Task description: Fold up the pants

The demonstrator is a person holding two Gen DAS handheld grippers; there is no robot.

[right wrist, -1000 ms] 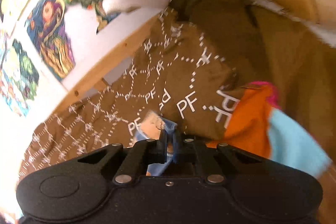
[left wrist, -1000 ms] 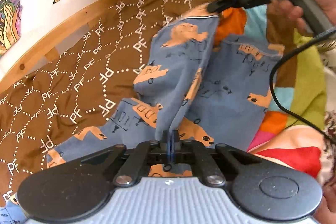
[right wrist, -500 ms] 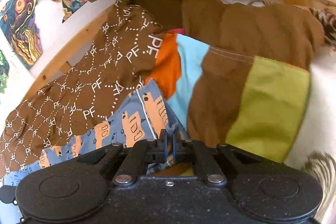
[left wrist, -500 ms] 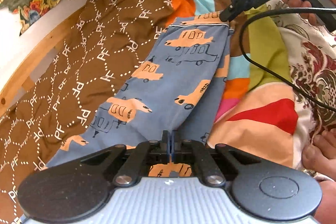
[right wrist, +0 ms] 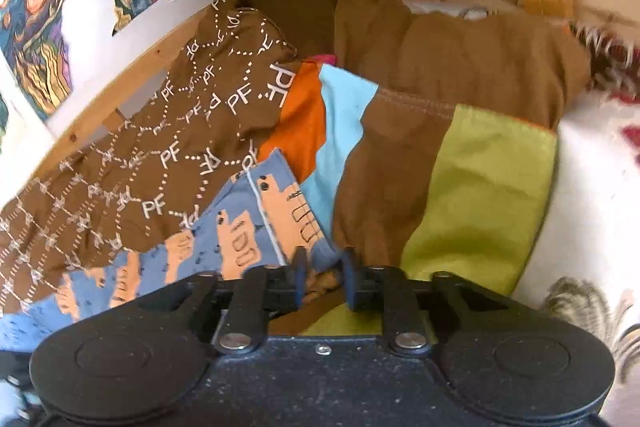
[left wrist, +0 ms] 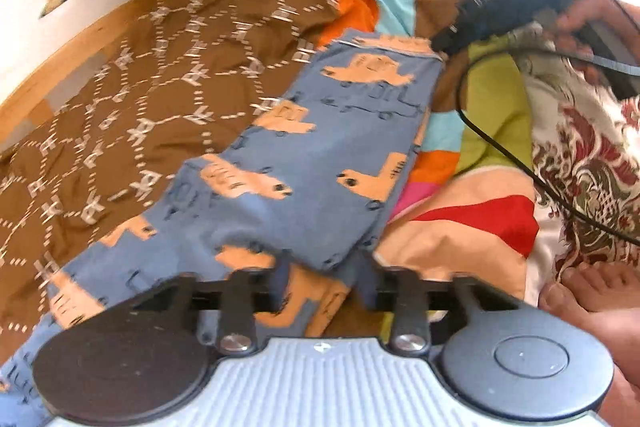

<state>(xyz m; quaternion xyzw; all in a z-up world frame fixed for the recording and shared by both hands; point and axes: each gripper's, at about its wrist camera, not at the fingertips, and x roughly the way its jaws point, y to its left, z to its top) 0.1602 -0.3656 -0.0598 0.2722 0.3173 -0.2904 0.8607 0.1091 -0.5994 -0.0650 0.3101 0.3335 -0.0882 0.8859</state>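
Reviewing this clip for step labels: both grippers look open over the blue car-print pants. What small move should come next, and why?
Probably lift both grippers clear, then regrasp for a cross fold. The pants lie flat, one leg folded over the other, on the brown blanket. The left gripper and right gripper stand open at opposite ends, holding nothing, so this fold seems finished.

The left tool [left wrist: 322, 285] has matte black linkage arms with two silver screws, blue-edged fingers [left wrist: 282, 283], round black side discs and a ribbed pale grey body at the bottom of the frame. The right tool [right wrist: 322, 283] is speckled black all over, with matching silver screws. Upper right in the left view, a bare-skinned hand [left wrist: 592, 15] and a black cable [left wrist: 520, 163]; lower right, bare toes [left wrist: 596, 287].
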